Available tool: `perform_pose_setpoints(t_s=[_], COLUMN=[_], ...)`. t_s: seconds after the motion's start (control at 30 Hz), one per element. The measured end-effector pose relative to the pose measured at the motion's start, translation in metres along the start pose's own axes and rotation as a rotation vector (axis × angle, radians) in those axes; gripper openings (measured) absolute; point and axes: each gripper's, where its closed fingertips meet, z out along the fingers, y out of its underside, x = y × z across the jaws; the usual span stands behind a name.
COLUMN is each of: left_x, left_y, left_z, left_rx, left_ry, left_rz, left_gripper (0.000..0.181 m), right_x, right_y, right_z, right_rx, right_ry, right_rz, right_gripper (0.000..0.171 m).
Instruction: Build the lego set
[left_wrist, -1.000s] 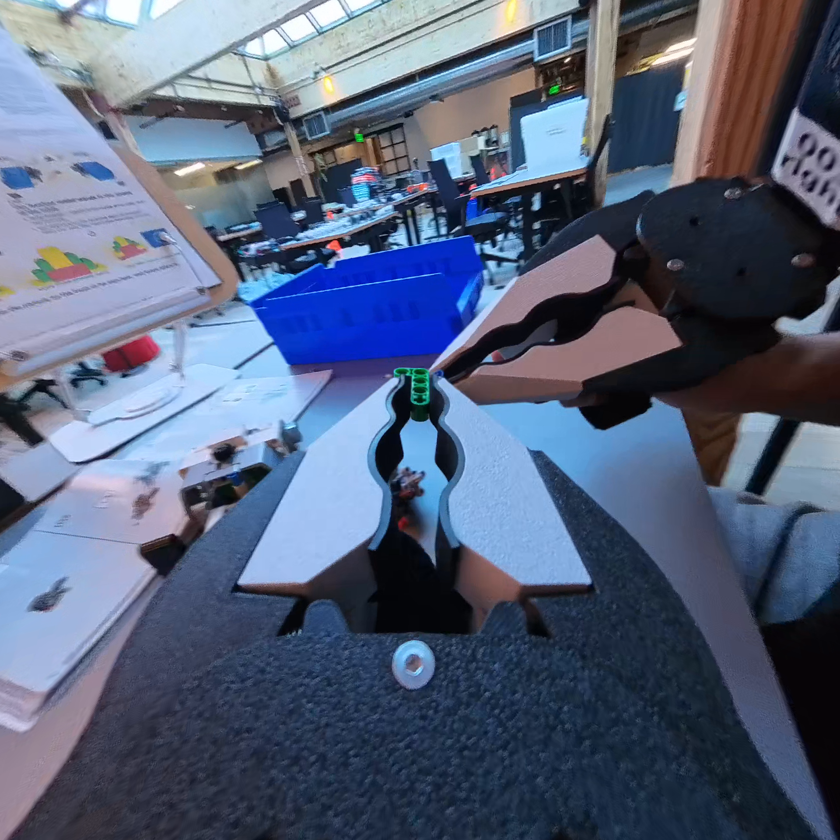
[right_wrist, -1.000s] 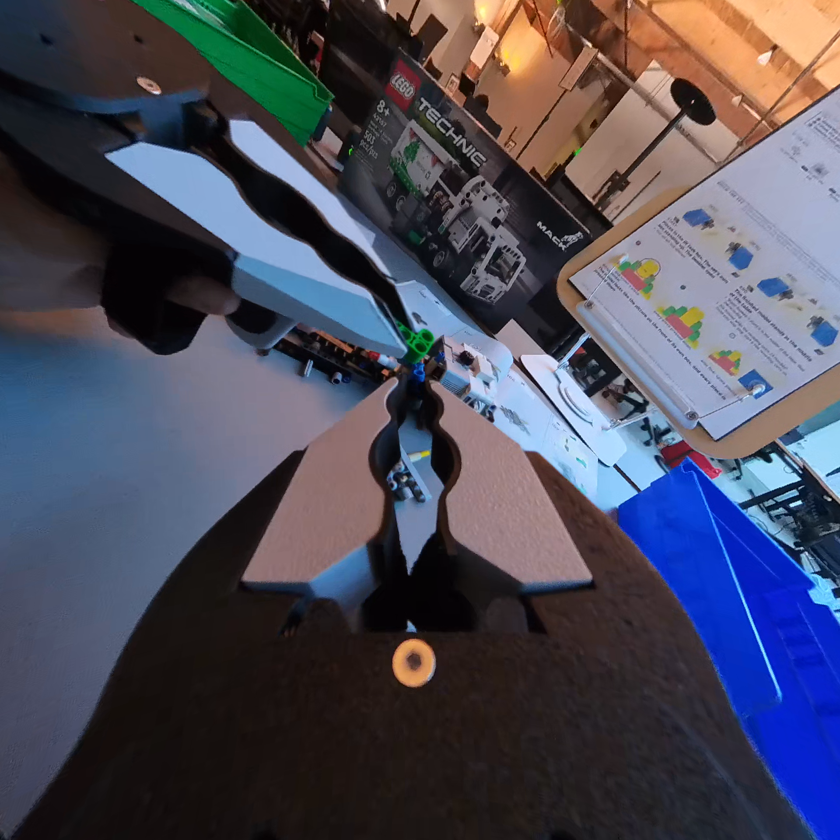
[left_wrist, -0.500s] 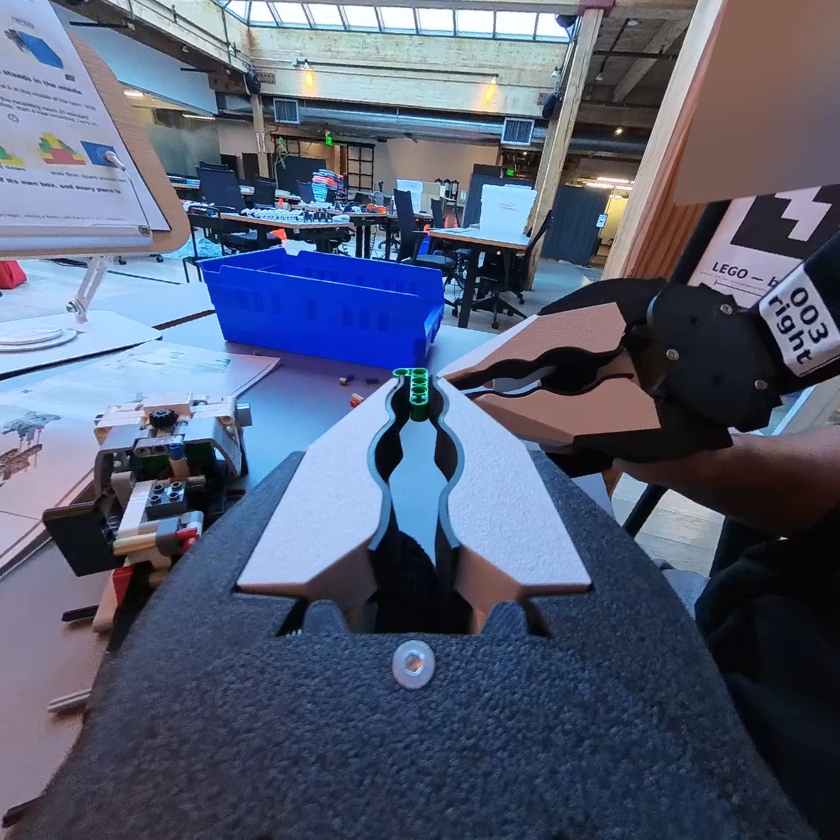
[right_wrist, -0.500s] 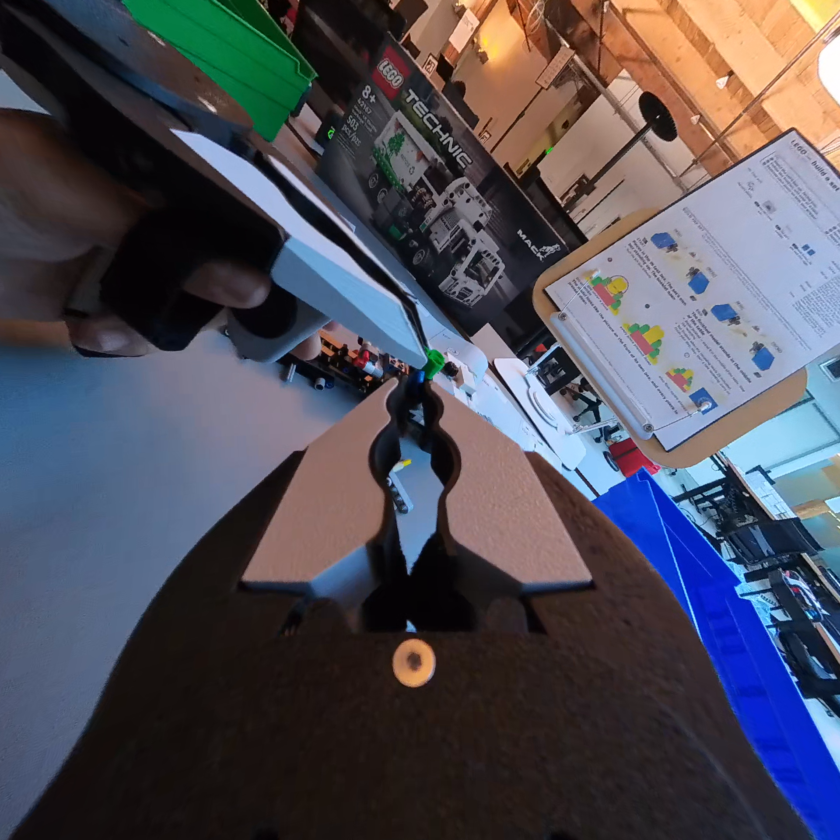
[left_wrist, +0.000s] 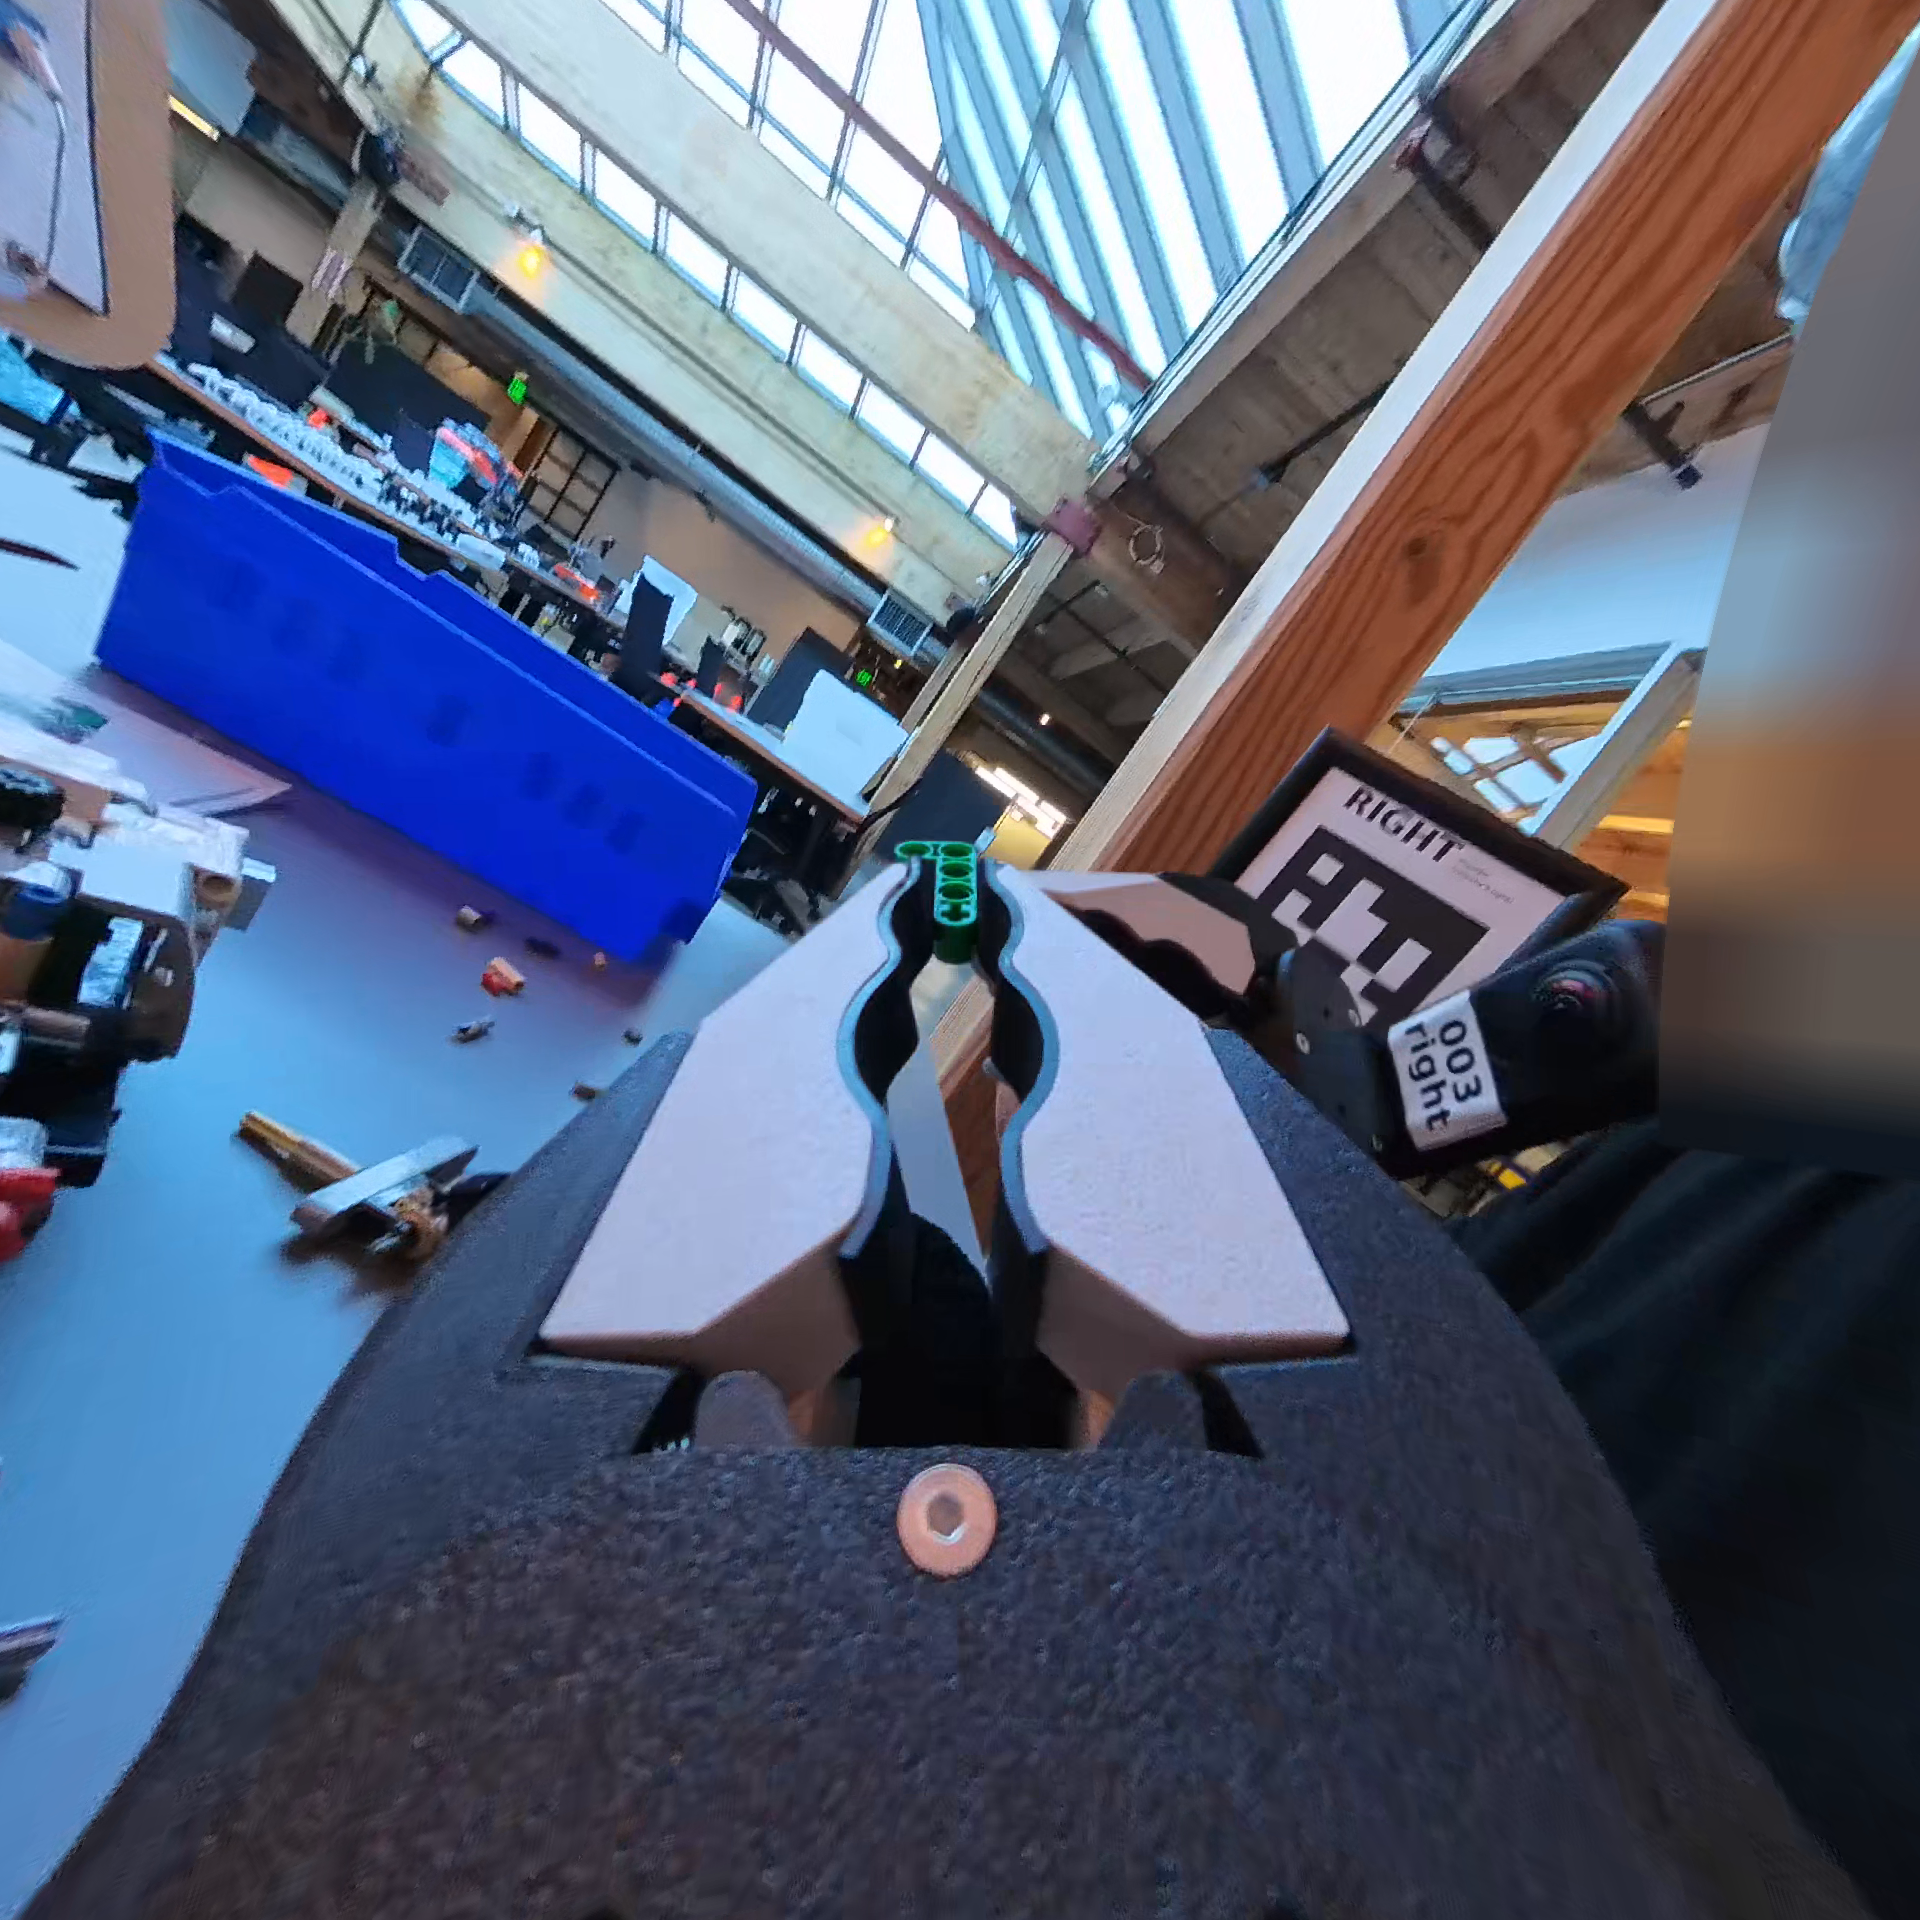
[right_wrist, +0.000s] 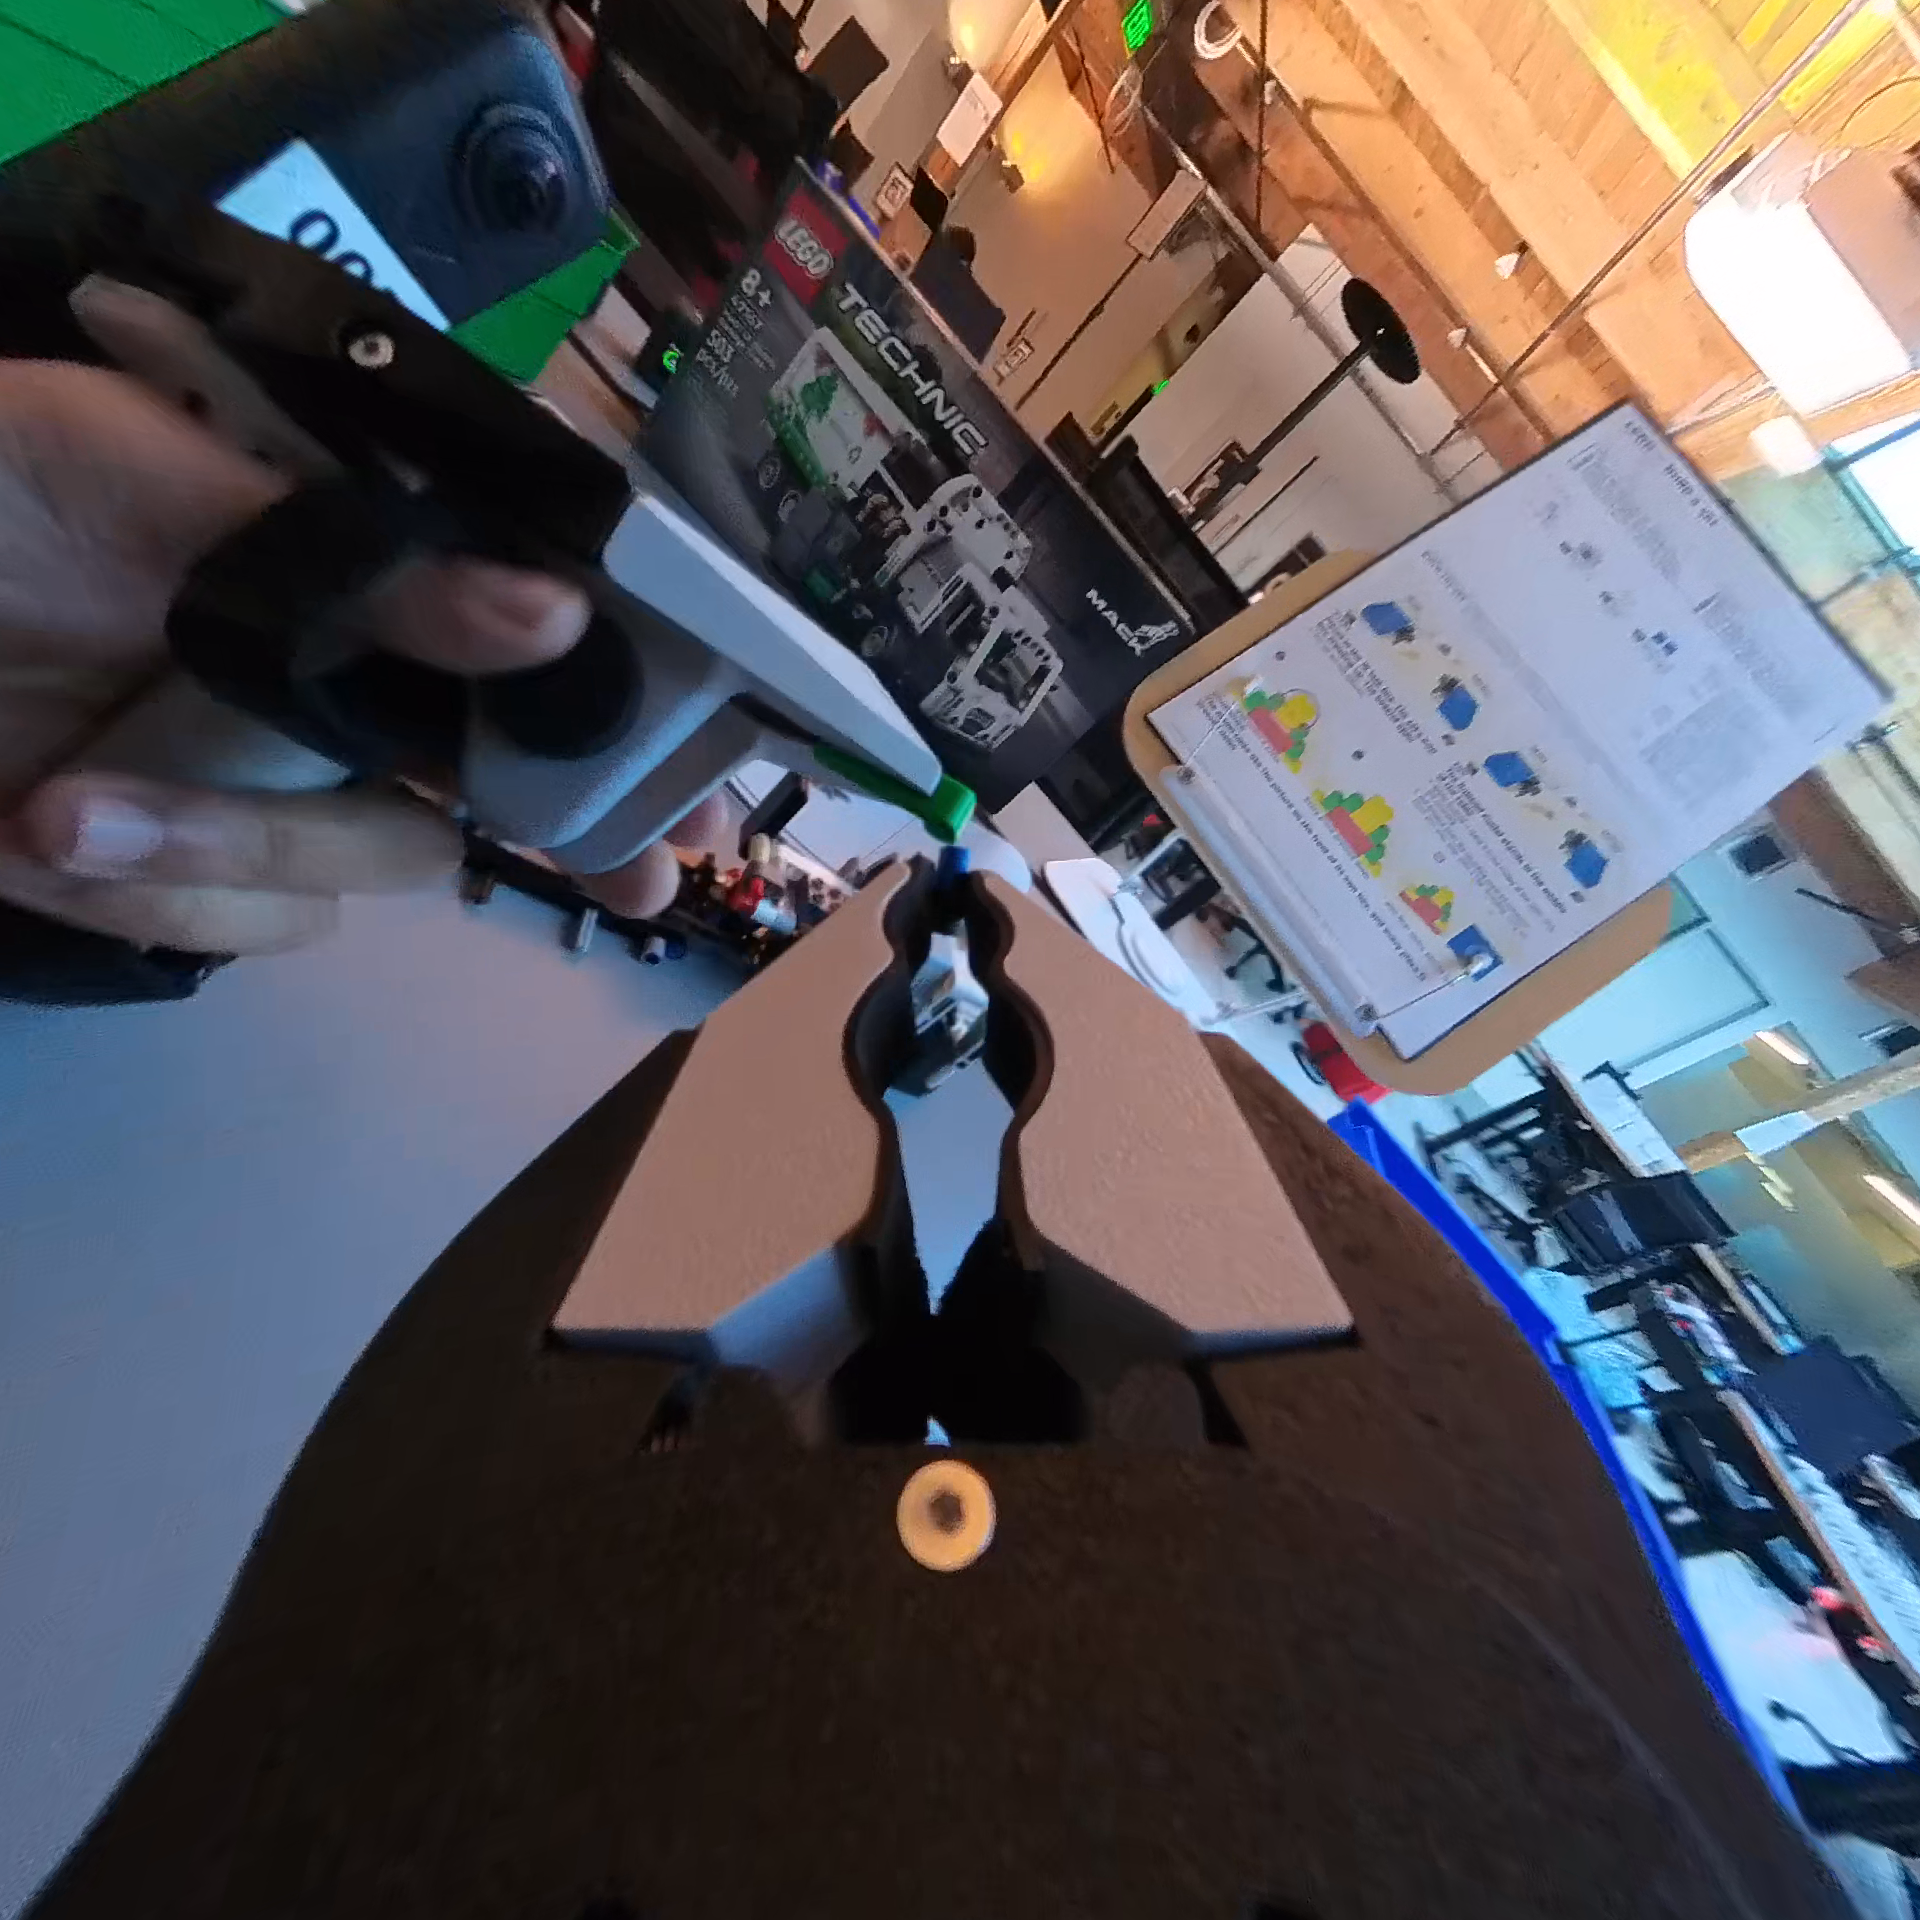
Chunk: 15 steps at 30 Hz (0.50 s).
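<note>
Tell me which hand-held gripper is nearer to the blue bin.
Left. The left hand-held gripper, shut on a green beam, is over the table just off the blue bin; the right hand-held gripper sits farther toward the wooden post.

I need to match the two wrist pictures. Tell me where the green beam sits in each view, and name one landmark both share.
Left wrist view: the green beam sits centre, slightly above the middle, clamped at the tips of the left gripper.
Right wrist view: it sticks out of the left gripper's tips, centre, above the middle.
Shared landmark: the blue bin.
</note>
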Motion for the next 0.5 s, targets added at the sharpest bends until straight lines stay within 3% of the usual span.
perform_pose_setpoints(t_s=[0.2,0.5], left_x=[-0.003,-0.003], left_y=[-0.017,-0.014], left_z=[-0.006,-0.005], left_rx=[0.110,0.099], left_ry=[0.020,0.005], left_rz=[-0.090,-0.072], left_gripper=[0.005,0.005], right_x=[-0.001,-0.002], right_y=[-0.008,-0.007], right_z=[0.012,0.018], right_rx=[-0.090,-0.112], right_ry=[0.032,0.059], right_rz=[-0.050,-0.026], right_gripper=[0.005,0.004])
